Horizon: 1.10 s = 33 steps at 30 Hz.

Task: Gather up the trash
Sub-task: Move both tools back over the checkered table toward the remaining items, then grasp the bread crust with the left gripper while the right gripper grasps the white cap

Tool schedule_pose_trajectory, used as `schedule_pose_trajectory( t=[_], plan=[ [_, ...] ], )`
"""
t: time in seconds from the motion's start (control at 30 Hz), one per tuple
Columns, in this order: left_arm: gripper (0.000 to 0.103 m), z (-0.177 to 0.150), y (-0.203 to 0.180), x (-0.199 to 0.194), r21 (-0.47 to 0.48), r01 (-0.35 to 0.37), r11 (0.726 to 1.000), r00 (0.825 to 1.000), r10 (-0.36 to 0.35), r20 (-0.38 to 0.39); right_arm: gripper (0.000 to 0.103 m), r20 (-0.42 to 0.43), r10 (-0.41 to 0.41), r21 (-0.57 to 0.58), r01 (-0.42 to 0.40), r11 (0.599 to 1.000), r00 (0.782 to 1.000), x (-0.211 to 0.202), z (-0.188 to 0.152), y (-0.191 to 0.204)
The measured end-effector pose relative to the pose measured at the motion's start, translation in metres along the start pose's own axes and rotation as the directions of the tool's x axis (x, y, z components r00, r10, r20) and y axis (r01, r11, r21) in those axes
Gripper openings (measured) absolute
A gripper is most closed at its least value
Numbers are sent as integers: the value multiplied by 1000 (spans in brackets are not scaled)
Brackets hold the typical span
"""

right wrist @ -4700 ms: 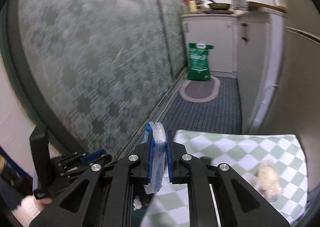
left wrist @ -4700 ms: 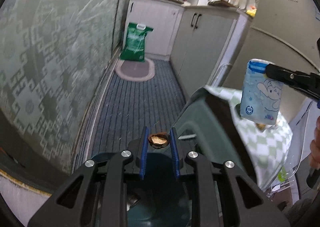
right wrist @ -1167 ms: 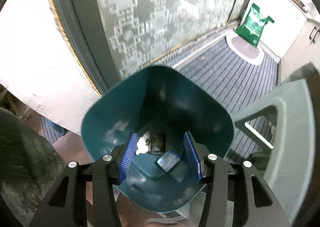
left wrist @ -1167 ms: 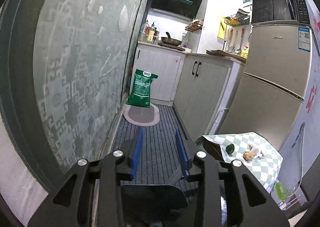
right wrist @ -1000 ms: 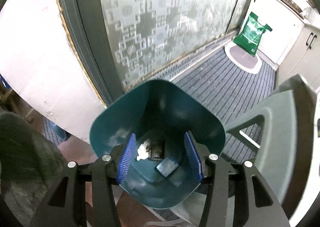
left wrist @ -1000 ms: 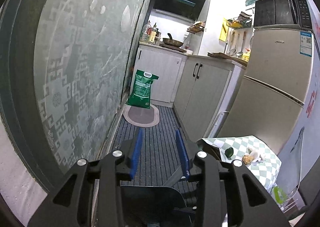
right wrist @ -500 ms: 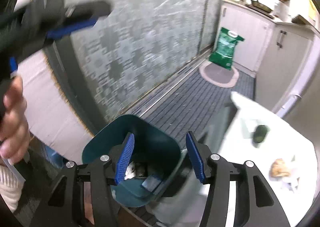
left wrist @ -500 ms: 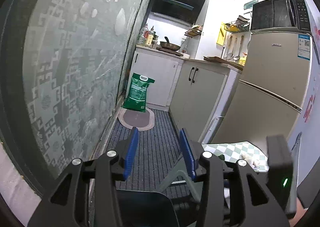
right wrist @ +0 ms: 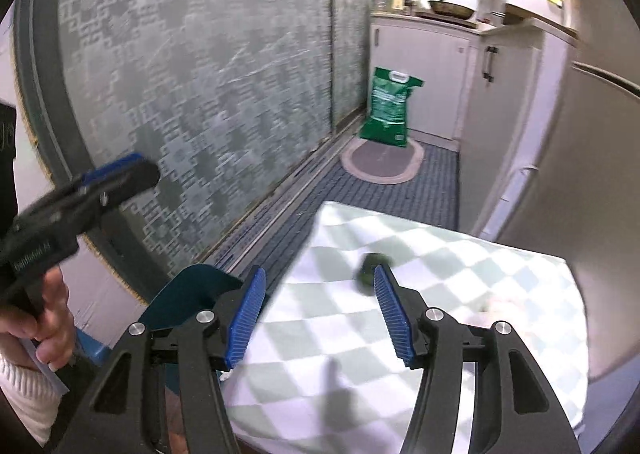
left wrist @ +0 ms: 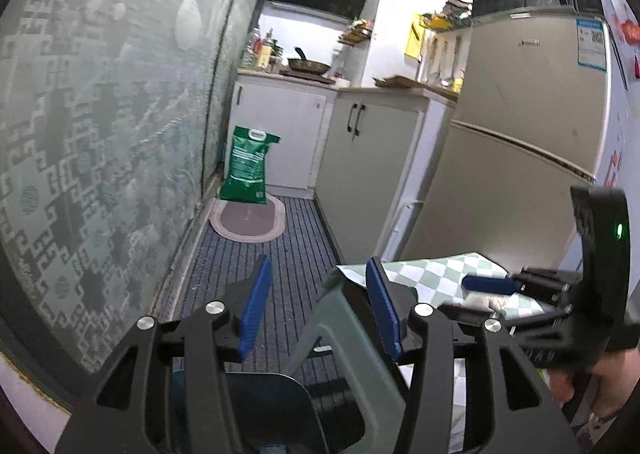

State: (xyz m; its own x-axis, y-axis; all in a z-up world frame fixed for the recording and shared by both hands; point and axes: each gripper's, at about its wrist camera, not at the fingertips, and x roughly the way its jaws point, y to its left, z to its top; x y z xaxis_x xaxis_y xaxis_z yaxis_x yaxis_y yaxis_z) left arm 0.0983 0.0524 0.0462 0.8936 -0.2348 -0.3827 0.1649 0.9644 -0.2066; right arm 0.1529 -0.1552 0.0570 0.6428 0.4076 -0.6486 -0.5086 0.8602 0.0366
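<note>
Both grippers had swung off the teal bin (right wrist: 188, 294) toward the checkered table (right wrist: 500, 278); right gripper (right wrist: 318, 318) and left gripper (left wrist: 316, 310) jaws had just been opening, empty, presumably for the dark green scrap (right wrist: 370, 270) left there.

In front of me stood the counter (right wrist: 460, 294), covered with a green-and-white checked cloth. On it lay a small dark green lump (right wrist: 366, 268) near the far left part, and toward the right edge a pale, blurred scrap (right wrist: 500, 304) that I could not make out. Beyond it the striped floor (right wrist: 400, 198) carried an oval mat (right wrist: 382, 162), and a green sack (right wrist: 388, 112) stood upright at the mat's far end.
</note>
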Motion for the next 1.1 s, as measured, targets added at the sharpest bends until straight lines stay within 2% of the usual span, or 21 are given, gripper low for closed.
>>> schedule_pose_trajectory(
  t=[0.23, 0.47, 0.63, 0.77, 0.87, 1.0, 1.1],
  plan=[
    [52, -8, -38, 27, 72, 64, 995, 996, -59, -70, 57, 5, -55, 116, 54, 992, 998, -14, -5, -61],
    [52, -17, -67, 53, 102, 116, 988, 984, -101, -143, 57, -29, -25, 245, 31, 969, 999, -13, -21, -94],
    [52, -22, -84, 66, 129, 142, 981, 976, -118, -181, 41, -47, 9, 283, 5, 959, 999, -8, -27, -99],
    [52, -26, -93, 76, 136, 157, 978, 969, -127, -210, 40, -77, 10, 296, 13, 955, 997, -2, -33, -102],
    [52, -30, -100, 84, 140, 168, 976, 962, -131, -239, 35, -81, 27, 314, 0, 949, 996, 3, -37, -106],
    [52, -36, -109, 96, 151, 190, 970, 948, -142, -285, 26, -94, 16, 304, 14, 953, 995, 11, -39, -108],
    [52, -41, -116, 103, 158, 213, 964, 935, -154, -320, 16, -96, 14, 293, 15, 956, 995, 14, -39, -109]
  ],
)
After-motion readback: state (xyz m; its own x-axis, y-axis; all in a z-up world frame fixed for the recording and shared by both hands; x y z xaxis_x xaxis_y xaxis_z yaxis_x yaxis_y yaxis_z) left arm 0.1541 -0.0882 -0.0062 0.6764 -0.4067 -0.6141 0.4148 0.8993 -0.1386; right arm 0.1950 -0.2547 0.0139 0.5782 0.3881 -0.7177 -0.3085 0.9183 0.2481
